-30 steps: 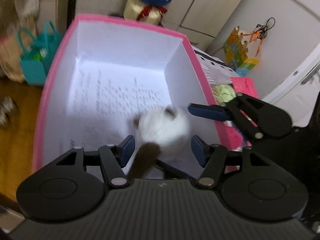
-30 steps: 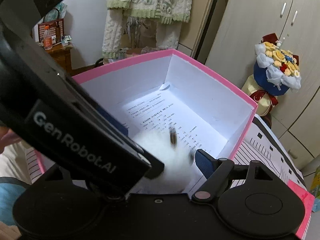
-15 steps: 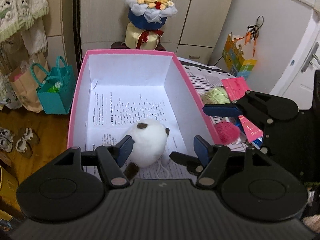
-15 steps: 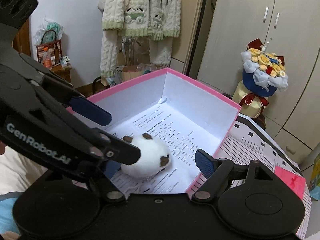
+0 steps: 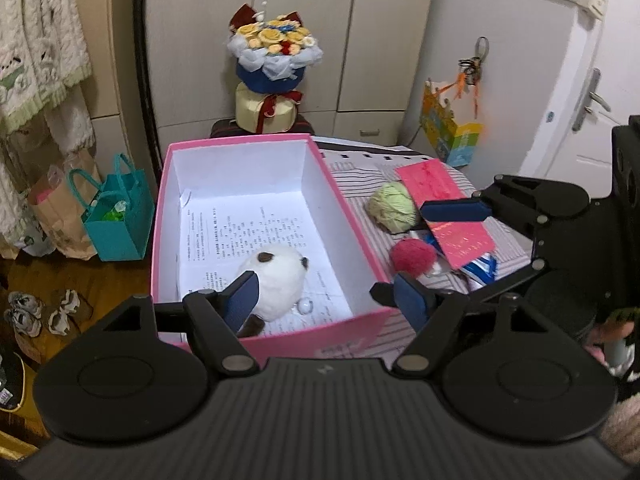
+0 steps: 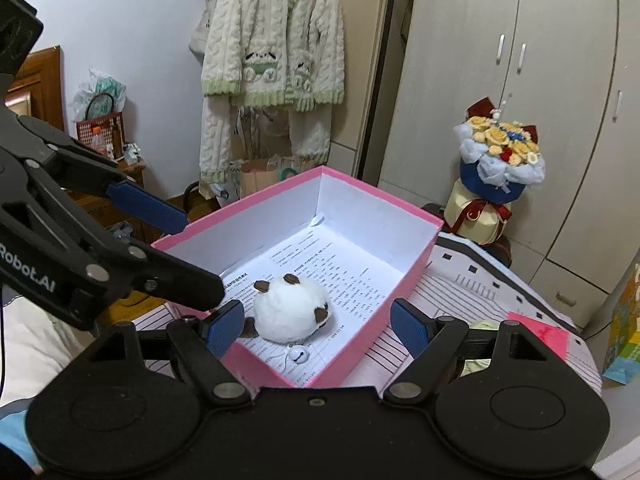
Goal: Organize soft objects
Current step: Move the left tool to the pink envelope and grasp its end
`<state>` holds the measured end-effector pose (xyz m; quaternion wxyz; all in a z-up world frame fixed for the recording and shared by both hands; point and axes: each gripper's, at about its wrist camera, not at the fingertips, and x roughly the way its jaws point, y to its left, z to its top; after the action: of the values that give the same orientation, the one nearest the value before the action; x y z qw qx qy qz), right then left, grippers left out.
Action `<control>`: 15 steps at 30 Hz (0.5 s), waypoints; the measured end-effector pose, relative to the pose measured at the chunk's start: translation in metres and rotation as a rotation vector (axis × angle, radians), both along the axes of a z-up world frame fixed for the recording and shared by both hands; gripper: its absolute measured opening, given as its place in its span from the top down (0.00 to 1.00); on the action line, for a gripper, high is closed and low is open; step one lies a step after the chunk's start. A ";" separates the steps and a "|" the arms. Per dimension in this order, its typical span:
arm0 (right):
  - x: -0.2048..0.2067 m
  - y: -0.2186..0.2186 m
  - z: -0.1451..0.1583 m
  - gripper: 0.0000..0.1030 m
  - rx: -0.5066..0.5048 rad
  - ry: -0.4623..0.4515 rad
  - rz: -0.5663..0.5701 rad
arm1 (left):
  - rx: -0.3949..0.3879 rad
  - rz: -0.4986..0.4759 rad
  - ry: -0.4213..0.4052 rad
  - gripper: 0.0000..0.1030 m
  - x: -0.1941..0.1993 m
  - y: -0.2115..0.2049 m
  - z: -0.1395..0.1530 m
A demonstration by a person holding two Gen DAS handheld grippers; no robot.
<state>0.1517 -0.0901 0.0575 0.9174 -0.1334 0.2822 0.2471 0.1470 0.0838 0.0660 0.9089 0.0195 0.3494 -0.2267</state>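
— 2 grippers over the bench; what have the fingers got hold of?
— Nothing. The left gripper has just been opening its fingers, and they stand apart above the near end of the pink box, touching no toy. The right gripper has its fingers spread wide and bare, also at the box's near end.
— And the soft things?
— 1 white plush ball with brown patches lies inside the box on a printed sheet, a small bell just in front of it. Right of the box, on the striped cloth, sit a green yarn ball and a red pompom, beside pink cards.
— The room?
— Behind the box, a flower bouquet stands before pale wardrobe doors. Left of the box, a teal bag is on the wooden floor, and a knitted cardigan hangs on the wall.
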 end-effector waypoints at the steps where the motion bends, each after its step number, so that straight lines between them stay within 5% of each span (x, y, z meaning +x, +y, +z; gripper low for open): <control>1: -0.005 -0.004 0.003 0.19 0.006 -0.007 0.000 | 0.002 -0.008 -0.007 0.28 -0.005 -0.002 0.003; 15: -0.069 -0.108 0.011 0.17 0.072 -0.079 -0.123 | 0.018 -0.173 -0.048 0.27 -0.047 -0.057 0.016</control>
<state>0.0828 -0.1976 0.0680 0.9454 -0.0924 0.2442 0.1949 0.1000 0.0272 0.0819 0.8939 0.0634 0.3263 -0.3007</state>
